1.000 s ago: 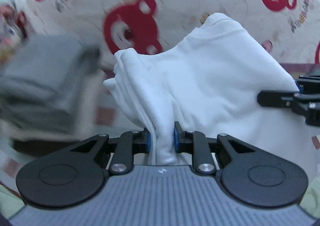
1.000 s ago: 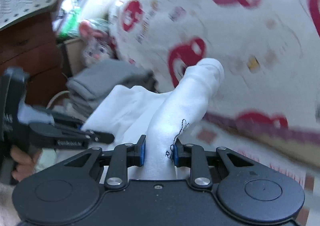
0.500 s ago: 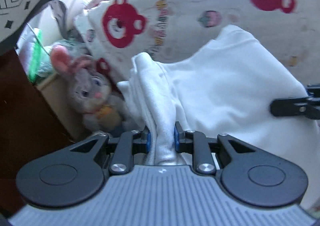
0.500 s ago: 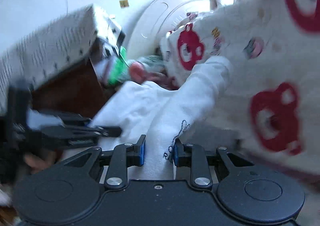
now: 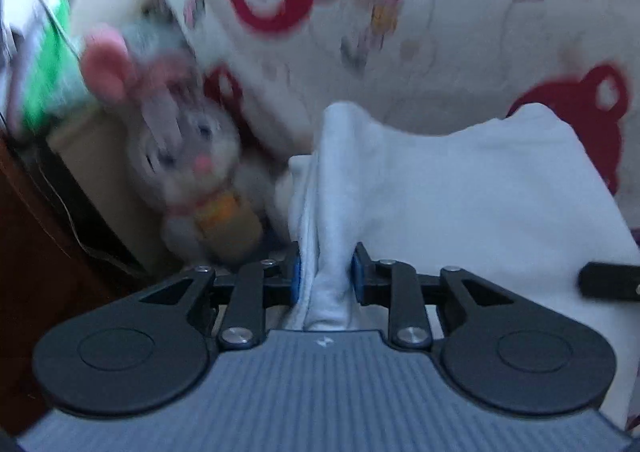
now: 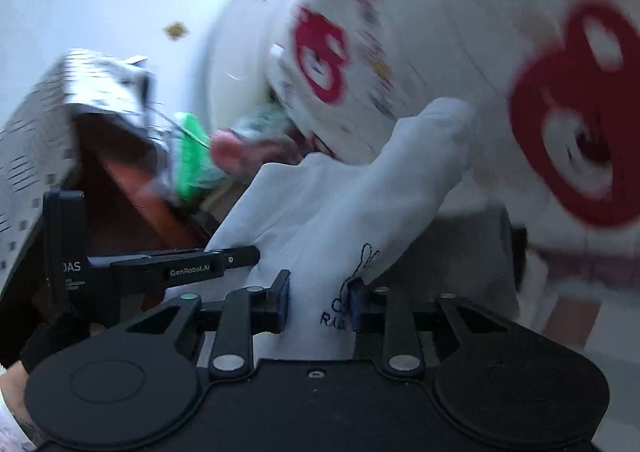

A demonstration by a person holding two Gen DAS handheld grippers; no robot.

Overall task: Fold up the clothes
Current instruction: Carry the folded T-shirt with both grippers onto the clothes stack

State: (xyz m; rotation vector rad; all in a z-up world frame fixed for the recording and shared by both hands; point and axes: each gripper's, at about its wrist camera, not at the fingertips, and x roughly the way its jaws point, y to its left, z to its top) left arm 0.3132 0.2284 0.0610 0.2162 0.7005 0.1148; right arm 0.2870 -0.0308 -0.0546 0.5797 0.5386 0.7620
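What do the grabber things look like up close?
Both are black, with two round discs, silver screws and small blue pads. The left gripper has a ribbed grey body; the right gripper has a smooth black one. From the right wrist camera, white lettering shows on the left gripper's side.

Motion blur smears the stuffed rabbit (image 5: 192, 172) and the bear-print blanket (image 5: 440, 32) behind it. The white garment (image 5: 460, 204) runs off the right edge, and its lower part is hidden by the left claw (image 5: 325, 272). In the right wrist view, the embroidered lettering (image 6: 334, 318) is partly covered by a pad (image 6: 354, 306).
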